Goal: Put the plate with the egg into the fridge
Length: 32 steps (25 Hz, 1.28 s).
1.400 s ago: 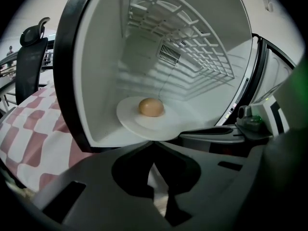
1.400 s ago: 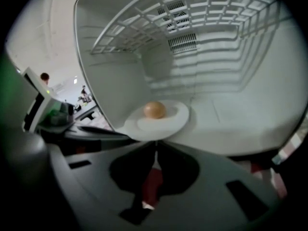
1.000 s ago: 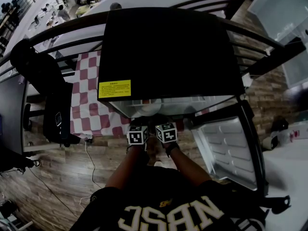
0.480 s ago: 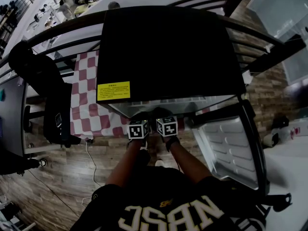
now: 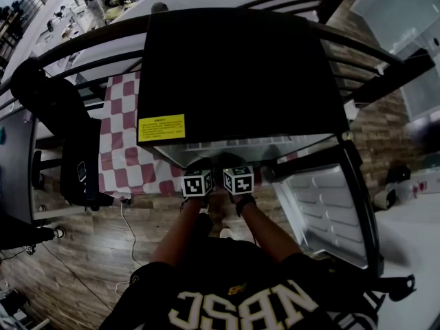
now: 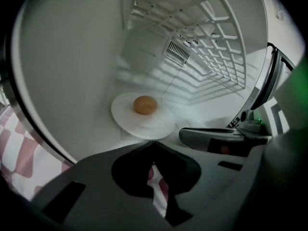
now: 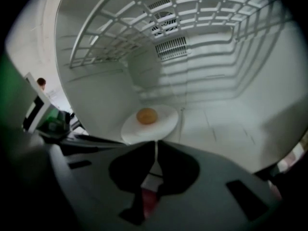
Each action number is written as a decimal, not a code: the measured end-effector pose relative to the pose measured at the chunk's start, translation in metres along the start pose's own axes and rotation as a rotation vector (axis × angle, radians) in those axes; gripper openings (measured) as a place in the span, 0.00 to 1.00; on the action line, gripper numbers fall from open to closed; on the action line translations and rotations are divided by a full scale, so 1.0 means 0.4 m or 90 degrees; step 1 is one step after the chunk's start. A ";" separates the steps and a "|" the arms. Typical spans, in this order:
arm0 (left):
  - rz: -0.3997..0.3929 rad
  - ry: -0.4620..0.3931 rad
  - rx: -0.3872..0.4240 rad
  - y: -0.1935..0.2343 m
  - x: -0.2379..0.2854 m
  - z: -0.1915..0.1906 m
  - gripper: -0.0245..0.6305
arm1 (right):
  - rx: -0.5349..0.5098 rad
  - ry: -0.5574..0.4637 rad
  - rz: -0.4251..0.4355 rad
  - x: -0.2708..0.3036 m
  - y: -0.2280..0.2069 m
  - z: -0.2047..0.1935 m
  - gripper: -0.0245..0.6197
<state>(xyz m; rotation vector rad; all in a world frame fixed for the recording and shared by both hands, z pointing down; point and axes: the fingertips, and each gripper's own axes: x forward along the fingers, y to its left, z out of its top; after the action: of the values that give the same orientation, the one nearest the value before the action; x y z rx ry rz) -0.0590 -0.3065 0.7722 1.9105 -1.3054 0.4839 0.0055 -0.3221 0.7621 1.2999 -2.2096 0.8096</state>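
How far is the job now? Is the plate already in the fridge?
Done: the plate with the egg is inside the fridge. In hand: left gripper and right gripper are shut on its near rim. Left: release, withdraw, probably close the open door.

Left gripper [image 6: 154,143] sat low, jaws pressed together, tips right at the near rim of the white plate [image 6: 127,121] at twelve o'clock. The egg [image 6: 145,105] rested on it, down on the fridge [image 6: 67,61] floor. Wire shelf [image 6: 202,28] at one o'clock, right gripper [image 6: 192,134] alongside at three.
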 end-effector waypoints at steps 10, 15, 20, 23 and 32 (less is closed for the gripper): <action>-0.045 -0.069 0.024 -0.099 -0.113 0.019 0.07 | 0.009 -0.060 0.006 -0.138 0.006 0.015 0.09; -0.045 -0.119 0.014 -0.130 -0.199 0.021 0.07 | -0.008 -0.102 0.016 -0.233 0.034 0.034 0.09; -0.041 -0.159 0.011 -0.165 -0.289 0.008 0.07 | -0.018 -0.139 0.037 -0.325 0.078 0.032 0.09; -0.040 -0.182 0.013 -0.192 -0.341 -0.007 0.07 | -0.028 -0.169 0.043 -0.390 0.101 0.032 0.09; -0.028 -0.271 0.057 -0.267 -0.530 -0.029 0.07 | -0.141 -0.254 0.064 -0.618 0.187 0.049 0.09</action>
<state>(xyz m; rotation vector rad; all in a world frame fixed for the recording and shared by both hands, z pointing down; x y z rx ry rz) -0.0469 -0.1455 0.5974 2.1923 -1.5214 0.1148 0.0500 -0.1527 0.5714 1.3374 -2.6025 0.3433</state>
